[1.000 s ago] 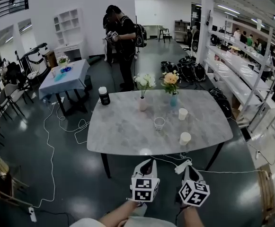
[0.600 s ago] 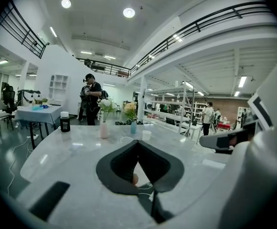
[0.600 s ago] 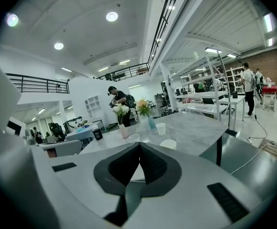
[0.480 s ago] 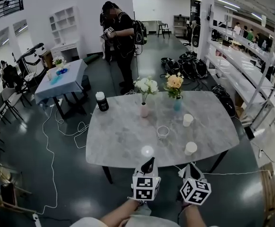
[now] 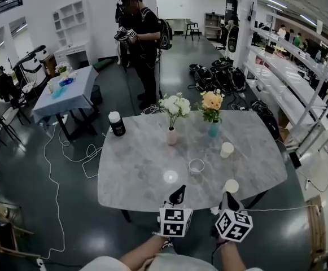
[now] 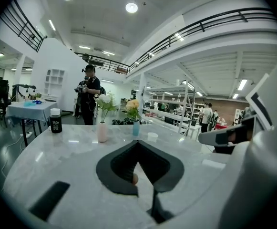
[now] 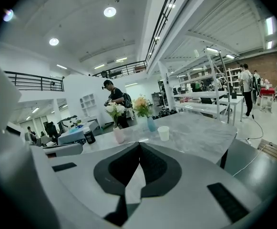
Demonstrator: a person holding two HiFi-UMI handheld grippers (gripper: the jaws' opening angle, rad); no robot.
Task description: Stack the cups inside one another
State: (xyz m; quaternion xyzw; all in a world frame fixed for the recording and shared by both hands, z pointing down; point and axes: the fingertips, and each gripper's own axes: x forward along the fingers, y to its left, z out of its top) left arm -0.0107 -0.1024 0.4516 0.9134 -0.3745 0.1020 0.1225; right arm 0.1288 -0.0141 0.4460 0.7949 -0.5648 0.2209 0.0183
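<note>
Our left claw [image 5: 178, 191] has its two jaws pressed together at the tips, and in the left gripper view [image 6: 138, 141] nothing is caught between them. Our right claw [image 5: 226, 197] is closed tight in the same way and is just as empty in the right gripper view [image 7: 139, 144]. Both claws point forward across the near edge of the worktop [image 5: 135, 168], side by side and close together, each with its marker cube toward us.

The nearest cup [image 5: 231, 186] is white and upright. It stands just beyond the tip of the right claw, near the front edge of the worktop, and the claw does not touch it. The low cup [image 5: 196, 166], with a pale rim, stands ahead of the left claw and a little to its right, farther in on the marble. The far cup [image 5: 226, 149], also white and upright, stands behind the other two, toward the right side. The three cups stand apart from one another, none inside another, and no claw touches any of them.

Behind the cups, the blue vase [image 5: 213, 130] with orange flowers stands just left of the far cup. The white vase [image 5: 172, 136] with white flowers stands left of that. A black jar [image 5: 117, 124] with a white lid sits at the far left corner. Beyond the worktop a person [image 5: 144, 38] stands on the dark floor, and to the left there is a small table [image 5: 62, 92] with a pale cloth.
</note>
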